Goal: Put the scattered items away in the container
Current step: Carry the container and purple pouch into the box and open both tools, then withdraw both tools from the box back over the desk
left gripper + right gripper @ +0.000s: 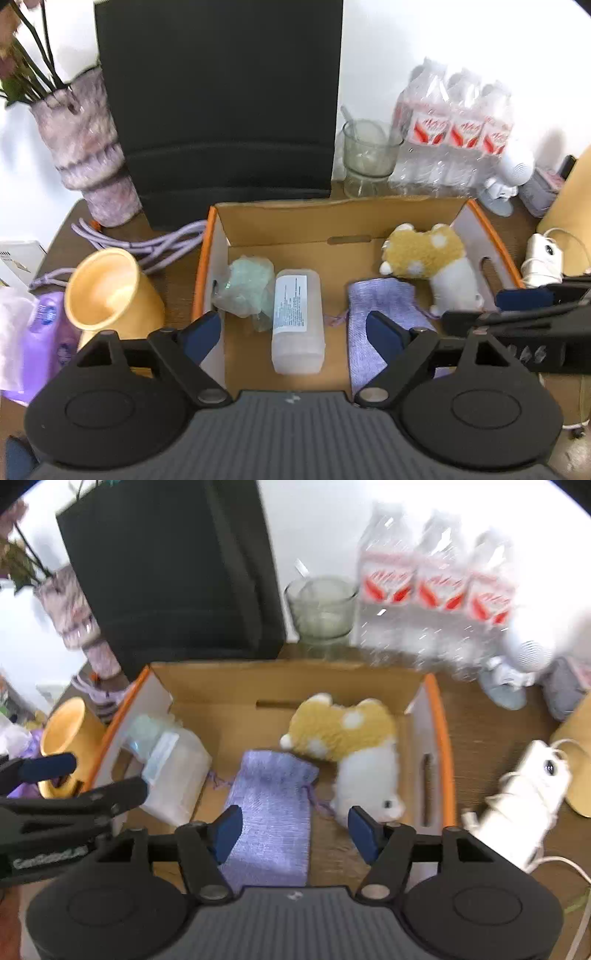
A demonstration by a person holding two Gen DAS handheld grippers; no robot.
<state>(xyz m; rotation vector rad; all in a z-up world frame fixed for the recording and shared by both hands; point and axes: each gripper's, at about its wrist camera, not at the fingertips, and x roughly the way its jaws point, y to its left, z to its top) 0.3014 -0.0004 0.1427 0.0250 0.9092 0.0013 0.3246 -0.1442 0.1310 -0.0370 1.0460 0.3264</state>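
Both grippers, left (295, 334) and right (294, 829), jaws apart, nothing clamped; bottle (297, 320), pouch (271, 814), plush (351, 746) mid-frame in box (332, 214)

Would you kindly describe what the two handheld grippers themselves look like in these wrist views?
Both look alike. The left gripper and right gripper each have a ribbed dark-grey body, two round black discs, black linkage arms with silver pivot pins, and blue pads on the fingers. White lettering, too blurred to read, marks the left gripper's side in the right wrist view. No cables or sleeves show.
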